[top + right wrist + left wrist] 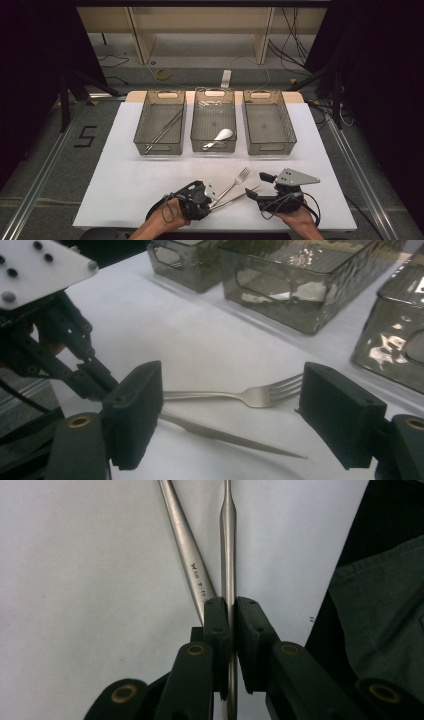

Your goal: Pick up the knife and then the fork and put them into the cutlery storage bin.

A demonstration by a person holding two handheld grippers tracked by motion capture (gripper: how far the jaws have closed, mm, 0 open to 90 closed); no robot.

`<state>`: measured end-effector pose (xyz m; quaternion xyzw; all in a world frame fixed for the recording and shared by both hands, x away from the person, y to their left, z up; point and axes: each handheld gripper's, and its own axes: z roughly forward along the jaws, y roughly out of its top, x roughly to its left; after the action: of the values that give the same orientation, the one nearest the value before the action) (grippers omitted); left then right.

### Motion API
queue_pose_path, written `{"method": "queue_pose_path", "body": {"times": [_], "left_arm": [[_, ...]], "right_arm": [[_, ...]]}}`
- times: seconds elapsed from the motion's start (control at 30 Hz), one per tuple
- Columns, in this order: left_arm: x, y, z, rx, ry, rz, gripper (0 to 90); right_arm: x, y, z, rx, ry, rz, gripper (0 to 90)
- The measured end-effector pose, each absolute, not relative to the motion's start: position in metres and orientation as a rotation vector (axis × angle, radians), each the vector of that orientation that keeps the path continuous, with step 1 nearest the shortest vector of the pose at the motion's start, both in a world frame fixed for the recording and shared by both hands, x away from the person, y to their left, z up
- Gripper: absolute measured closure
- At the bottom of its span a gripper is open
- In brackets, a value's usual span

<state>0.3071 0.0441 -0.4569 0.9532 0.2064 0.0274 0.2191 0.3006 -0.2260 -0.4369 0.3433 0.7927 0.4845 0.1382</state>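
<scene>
Left tool (228, 611) clamps fork (228, 555), right tool (230, 420) agape

Left gripper (231, 630) fingers (216, 625) clamp steel handle (228, 550); second handle (186, 550) crosses beside, on white table (75, 580).

Our left hand-held gripper (212, 196) low near counter's front edge, jaws clamped tight on thin metal handle (228, 555). Our right hand-held gripper (256, 186) beside it, jaws spread wide, gripping nothing.
</scene>
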Motion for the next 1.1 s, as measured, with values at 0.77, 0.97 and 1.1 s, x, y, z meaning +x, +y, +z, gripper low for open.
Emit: {"method": "queue_pose_path", "body": {"times": [0.77, 0.97, 1.1], "left_arm": [[0.302, 0.041, -0.432, 2.622, 0.470, 0.047, 83.6], [0.301, 0.042, -0.429, 2.615, 0.460, 0.042, 83.6], [0.301, 0.042, -0.426, 2.616, 0.435, 0.039, 83.5]], "right_arm": [[0.293, -0.155, -0.451, 0.302, 2.688, 0.924, 42.9], [0.295, -0.149, -0.455, 0.217, 2.704, 0.854, 53.9], [0.295, -0.148, -0.457, 0.173, 2.715, 0.816, 59.5]]}}
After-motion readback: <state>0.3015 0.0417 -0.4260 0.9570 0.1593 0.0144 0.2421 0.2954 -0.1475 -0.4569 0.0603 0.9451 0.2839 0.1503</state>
